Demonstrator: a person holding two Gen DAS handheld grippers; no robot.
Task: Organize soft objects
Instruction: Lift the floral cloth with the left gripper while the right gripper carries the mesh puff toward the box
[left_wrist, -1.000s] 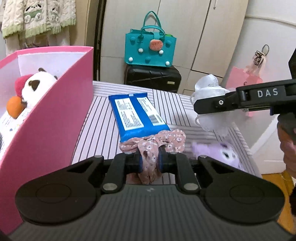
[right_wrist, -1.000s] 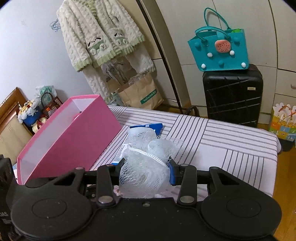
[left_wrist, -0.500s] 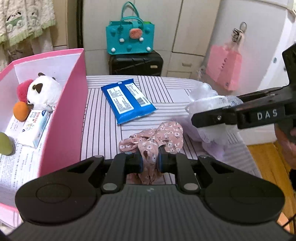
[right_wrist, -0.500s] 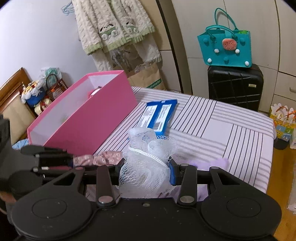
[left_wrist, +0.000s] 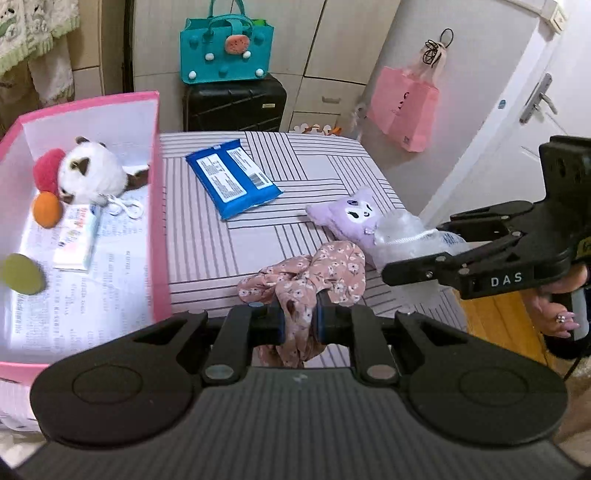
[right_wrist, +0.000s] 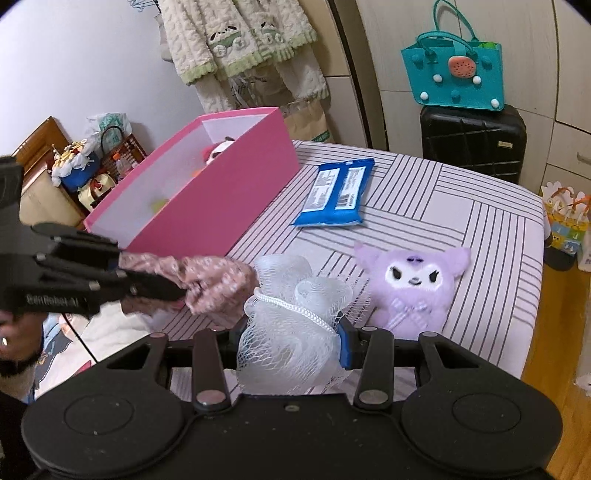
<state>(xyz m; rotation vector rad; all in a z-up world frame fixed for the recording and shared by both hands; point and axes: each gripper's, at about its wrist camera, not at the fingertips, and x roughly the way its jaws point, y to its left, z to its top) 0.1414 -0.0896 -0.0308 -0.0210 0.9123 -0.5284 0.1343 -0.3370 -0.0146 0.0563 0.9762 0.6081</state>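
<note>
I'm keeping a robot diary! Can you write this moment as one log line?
left gripper: holds floral scrunchie | right gripper: holds mesh sponge | pink box: nearby

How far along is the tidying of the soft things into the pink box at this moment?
Partly done. The pink box already holds a panda plush and a few small items. In hand: the left gripper is shut on the floral scrunchie; the right gripper is shut on the white mesh pouf. Left on the striped table: the purple plush and blue wipes pack.
</note>
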